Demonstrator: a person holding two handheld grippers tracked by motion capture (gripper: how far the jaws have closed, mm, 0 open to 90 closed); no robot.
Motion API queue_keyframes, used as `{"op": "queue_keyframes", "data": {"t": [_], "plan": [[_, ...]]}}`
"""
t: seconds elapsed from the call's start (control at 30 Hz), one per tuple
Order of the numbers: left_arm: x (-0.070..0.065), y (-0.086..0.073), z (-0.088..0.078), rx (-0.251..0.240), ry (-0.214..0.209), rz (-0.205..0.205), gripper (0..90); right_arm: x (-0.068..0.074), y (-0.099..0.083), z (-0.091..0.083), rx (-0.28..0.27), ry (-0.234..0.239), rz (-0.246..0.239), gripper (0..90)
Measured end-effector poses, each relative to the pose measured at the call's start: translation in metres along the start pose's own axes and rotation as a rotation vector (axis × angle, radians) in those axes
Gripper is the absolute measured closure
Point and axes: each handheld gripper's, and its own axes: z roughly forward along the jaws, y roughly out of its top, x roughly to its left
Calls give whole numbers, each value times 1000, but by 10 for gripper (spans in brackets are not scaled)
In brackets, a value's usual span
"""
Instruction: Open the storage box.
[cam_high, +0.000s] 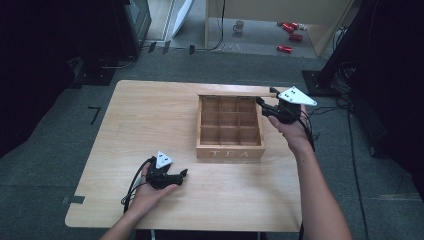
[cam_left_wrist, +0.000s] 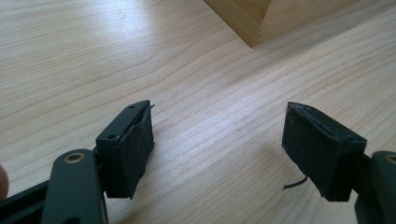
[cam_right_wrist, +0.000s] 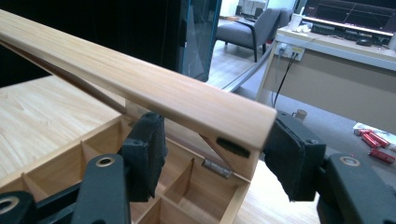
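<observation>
My right gripper (cam_right_wrist: 212, 163) straddles the pale wooden lid's (cam_right_wrist: 140, 84) free corner, long edge running leftward, grip uncertain; left gripper (cam_high: 172, 177) rests open, well apart.

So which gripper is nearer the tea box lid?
Right. The right gripper is at the lid, its jaws on either side of the lid's corner at the far right of the tea box. The left gripper rests on the table, in front of the box.
</observation>
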Motion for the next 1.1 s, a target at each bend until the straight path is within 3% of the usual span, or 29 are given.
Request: {"op": "queue_keyframes", "data": {"t": [0.27, 0.63, 1.1], "plan": [[2, 0, -1, -6, -23, -12, 255, -16, 8, 10, -43, 30, 38, 470], [3, 0, -1, -8, -35, -17, 255, -33, 15, 26, -104, 38, 84, 531], [3, 0, 0, -8, -46, -18, 256, -43, 17, 51, -98, 14, 125, 544]]}}
